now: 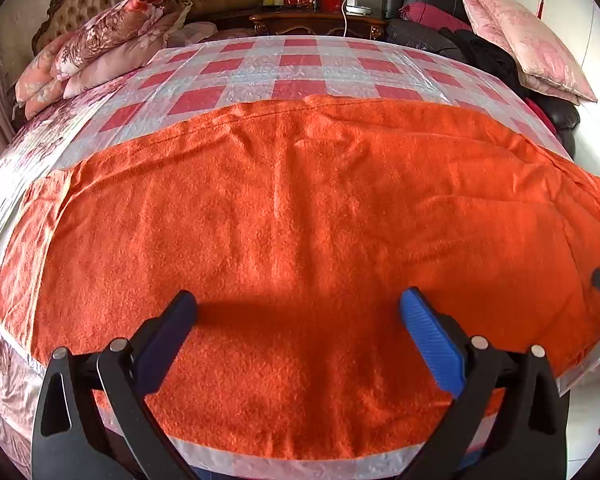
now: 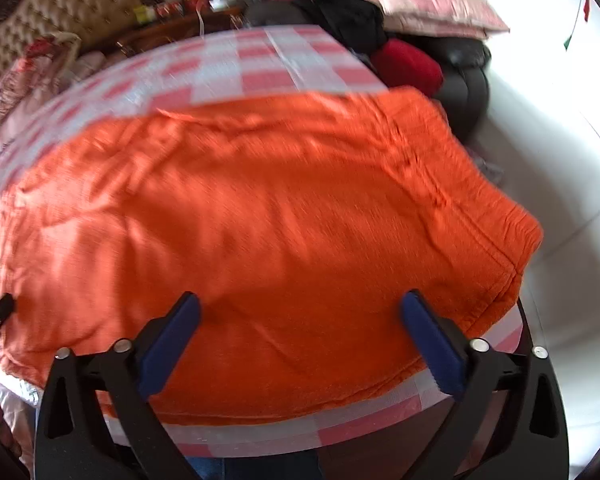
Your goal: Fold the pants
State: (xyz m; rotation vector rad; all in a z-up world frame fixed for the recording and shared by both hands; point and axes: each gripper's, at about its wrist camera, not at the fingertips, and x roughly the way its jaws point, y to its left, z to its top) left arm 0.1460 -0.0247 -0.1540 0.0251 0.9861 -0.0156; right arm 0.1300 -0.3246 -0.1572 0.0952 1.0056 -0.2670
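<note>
Left wrist view: we hover both the left gripper [image 1: 298, 304] and right gripper [image 2: 300, 304], released and empty, above the flat-spread orange pants [image 1: 300, 208], ready to pinch an edge.

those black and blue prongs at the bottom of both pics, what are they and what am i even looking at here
They are the two fingers of a handheld gripper; a person holds one in each hand, and no robot arm is involved. Each picture comes from a fisheye camera on a gripper, looking forward along its fingers, so the room bulges.

The first is the left gripper, the second the right gripper. Both are open and hold nothing.

Ahead lie orange pants, spread fairly flat on a red-and-white checked plastic sheet over a bed. The right view is motion-blurred and shows the waistband end. Pillows and a nightstand sit behind.
</note>
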